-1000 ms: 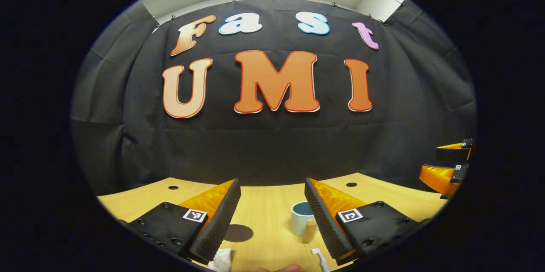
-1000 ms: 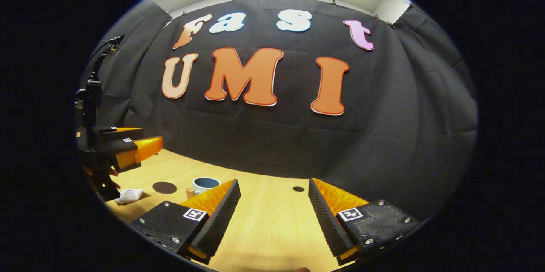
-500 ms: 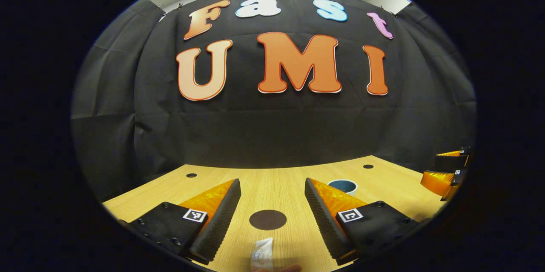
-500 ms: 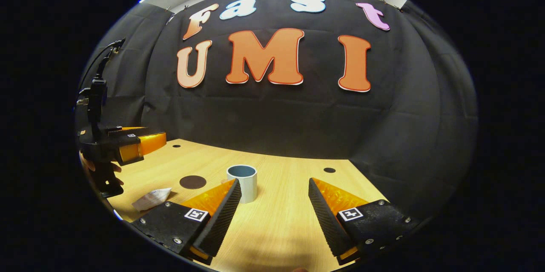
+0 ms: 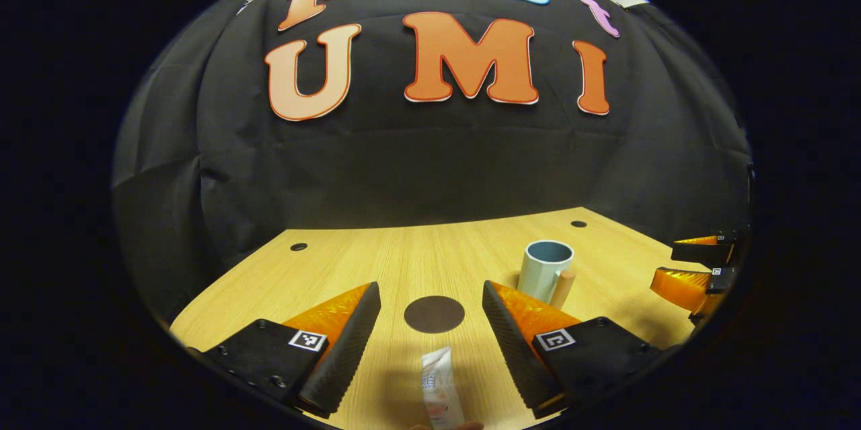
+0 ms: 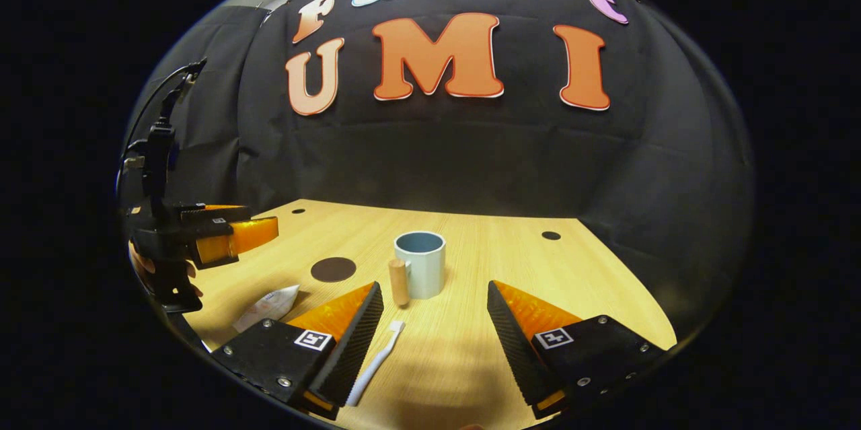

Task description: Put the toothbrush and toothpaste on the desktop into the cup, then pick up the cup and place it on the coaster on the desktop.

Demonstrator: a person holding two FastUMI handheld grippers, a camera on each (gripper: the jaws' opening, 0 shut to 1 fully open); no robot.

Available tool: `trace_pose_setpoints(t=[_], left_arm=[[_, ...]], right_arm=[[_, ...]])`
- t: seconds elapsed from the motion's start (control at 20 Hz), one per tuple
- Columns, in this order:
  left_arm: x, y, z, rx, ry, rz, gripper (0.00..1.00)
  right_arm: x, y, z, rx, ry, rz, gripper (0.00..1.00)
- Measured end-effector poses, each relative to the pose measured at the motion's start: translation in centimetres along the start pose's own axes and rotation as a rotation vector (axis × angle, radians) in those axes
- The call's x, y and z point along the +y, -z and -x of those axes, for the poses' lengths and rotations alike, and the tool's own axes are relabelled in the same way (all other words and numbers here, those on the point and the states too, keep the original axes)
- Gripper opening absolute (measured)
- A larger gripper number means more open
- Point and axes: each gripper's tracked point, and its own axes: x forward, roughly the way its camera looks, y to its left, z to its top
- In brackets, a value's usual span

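A pale blue cup with a wooden handle stands upright on the wooden desktop. A dark round coaster lies flat to its left. The white toothpaste tube lies on the desktop just below and between the fingers of my left gripper, which is open and above it. A white toothbrush lies next to the left finger of my right gripper, also open and empty. The left gripper hovers over the tube; the right gripper sits at the far right edge.
Small round holes sit near the desktop's back corners. The black cloth wall rises directly behind the desktop. A hand holds the left gripper's grip at the left edge.
Both cameras have tipped downward and closer, so more desktop shows. The toothpaste now lies between my left fingers, and the toothbrush has come into the right gripper view. Both grippers stay open.
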Motion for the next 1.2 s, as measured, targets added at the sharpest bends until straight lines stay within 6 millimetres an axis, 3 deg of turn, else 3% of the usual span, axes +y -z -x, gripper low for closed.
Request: trace_pose_setpoints(t=[0.1,0.35,0.65,0.7,0.75,1.0,1.1,1.2], left_arm=[[0.1,1.4,0.1,0.05,0.02,0.012,0.96],[0.8,5.0,0.2,0.186,0.051,0.019,0.97],[1.4,9.0,0.1,0.308,0.055,0.023,0.97],[1.3,9.6,0.1,0.328,0.059,0.025,0.96],[1.2,10.0,0.1,0.346,0.065,0.027,0.97],[0.3,12.9,0.4,0.453,0.096,0.027,0.98],[0.1,14.0,0.3,0.502,0.104,0.028,0.98],[-0.1,14.8,0.3,0.536,0.107,0.035,0.97]], right_arm=[[0.6,1.3,-0.5,0.061,0.009,0.004,0.94],[2.5,2.6,-1.4,0.139,0.0,-0.013,0.86],[4.9,6.2,-1.5,0.26,-0.018,0.0,0.84],[5.1,6.8,-1.4,0.276,-0.015,0.008,0.8],[5.2,7.2,-1.5,0.292,-0.012,0.013,0.84],[5.5,9.1,-1.7,0.378,-0.003,0.002,0.84],[5.6,9.6,-1.8,0.405,0.003,0.005,0.72],[5.6,10.6,-2.1,0.428,0.007,0.014,0.71]])
